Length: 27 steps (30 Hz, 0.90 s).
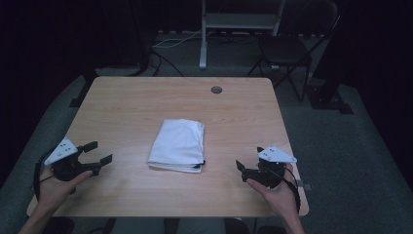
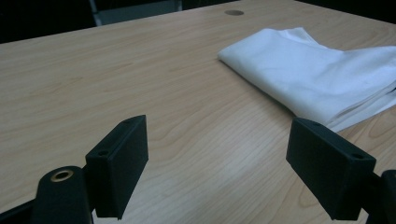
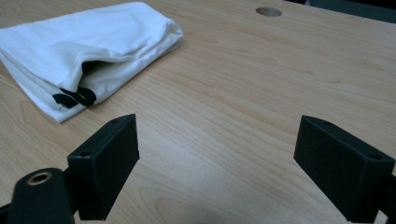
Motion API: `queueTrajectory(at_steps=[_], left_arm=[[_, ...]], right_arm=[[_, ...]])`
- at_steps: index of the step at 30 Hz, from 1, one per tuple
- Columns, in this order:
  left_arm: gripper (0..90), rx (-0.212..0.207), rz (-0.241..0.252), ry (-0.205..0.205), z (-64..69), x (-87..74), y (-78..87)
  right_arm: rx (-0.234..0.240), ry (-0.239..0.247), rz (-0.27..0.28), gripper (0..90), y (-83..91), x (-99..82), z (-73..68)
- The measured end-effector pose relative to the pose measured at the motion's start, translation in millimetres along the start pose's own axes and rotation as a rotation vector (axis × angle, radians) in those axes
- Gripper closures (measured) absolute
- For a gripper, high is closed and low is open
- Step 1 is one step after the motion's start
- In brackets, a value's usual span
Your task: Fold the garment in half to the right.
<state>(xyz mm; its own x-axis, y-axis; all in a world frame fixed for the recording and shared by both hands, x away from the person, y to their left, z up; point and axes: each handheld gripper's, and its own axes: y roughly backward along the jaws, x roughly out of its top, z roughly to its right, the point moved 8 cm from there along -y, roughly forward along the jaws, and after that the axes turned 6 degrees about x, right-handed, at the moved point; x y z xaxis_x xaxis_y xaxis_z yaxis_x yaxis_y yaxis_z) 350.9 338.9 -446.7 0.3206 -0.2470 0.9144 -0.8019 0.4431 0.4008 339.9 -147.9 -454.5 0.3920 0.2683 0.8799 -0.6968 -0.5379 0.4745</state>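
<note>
A folded white cloth lies near the middle of the wooden table, with a small black tag at its near right corner. My left gripper is held at the table's near left, open and empty, well left of the cloth. My right gripper is held at the near right, open and empty, to the right of the cloth. In the left gripper view the cloth lies ahead to the right of the gripper. Ahead to the left of the gripper in the right gripper view, the cloth shows its black tag.
A round cable hole sits near the table's far edge. Beyond the table stand a dark folding chair and a metal stand with cables on the floor. Bare wood surrounds the cloth on all sides.
</note>
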Motion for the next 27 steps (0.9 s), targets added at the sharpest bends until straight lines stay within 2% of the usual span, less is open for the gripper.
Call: queueTrajectory(at_steps=[13, 27], left_arm=[[20.4, 0.012, 0.006, 0.029, -5.1, -10.3, 2.4], [20.5, 0.025, 0.008, 0.020, -4.2, -16.8, -1.6]], right_arm=[[-0.025, -0.027, 0.008, 13.3, 5.9, -13.5, 5.0], [-0.047, -0.044, 0.017, 13.3, 7.4, -20.6, 9.3]])
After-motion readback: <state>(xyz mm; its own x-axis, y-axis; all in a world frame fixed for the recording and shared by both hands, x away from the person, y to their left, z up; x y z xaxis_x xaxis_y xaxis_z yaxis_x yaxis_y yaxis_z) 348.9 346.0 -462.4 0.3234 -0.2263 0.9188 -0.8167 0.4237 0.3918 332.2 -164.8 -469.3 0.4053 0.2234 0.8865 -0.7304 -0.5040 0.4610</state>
